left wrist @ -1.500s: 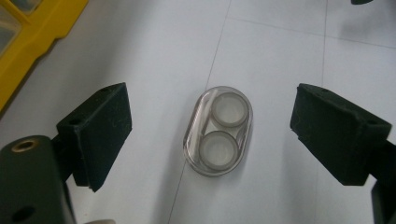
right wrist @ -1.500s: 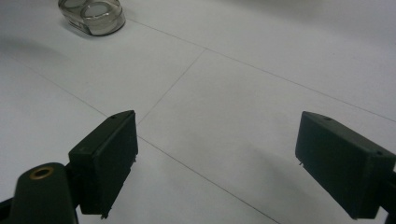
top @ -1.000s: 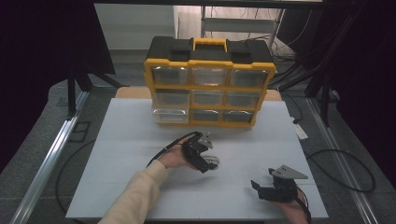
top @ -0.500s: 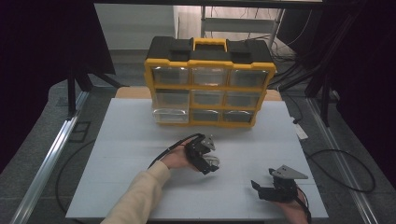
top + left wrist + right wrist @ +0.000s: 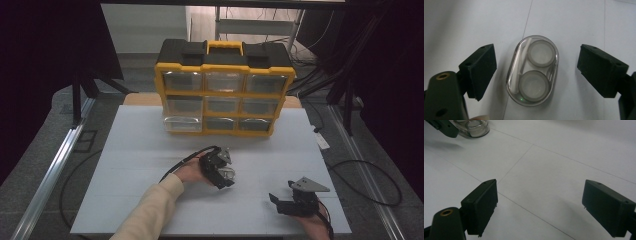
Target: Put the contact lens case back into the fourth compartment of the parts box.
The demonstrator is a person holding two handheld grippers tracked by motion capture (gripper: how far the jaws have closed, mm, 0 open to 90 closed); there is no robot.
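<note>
Contact-lens case (image 5: 532,71) lies between the spread-wide left gripper (image 5: 536,72); right gripper (image 5: 540,207) gapes over bare table (image 5: 564,170).

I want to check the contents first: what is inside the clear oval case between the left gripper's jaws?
Inside the clear oval case are two round lidded wells and a white stick along one side. What the wells contain is covered by their cloudy lids.

Left gripper (image 5: 536,71) jaws wide apart, right gripper (image 5: 540,207) likewise

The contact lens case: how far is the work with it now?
Done: the left gripper hangs open over the contact lens case. In hand: nothing is clamped yet; the case lies on the table. Left: closing and lifting. The right gripper is open, apart.
</note>
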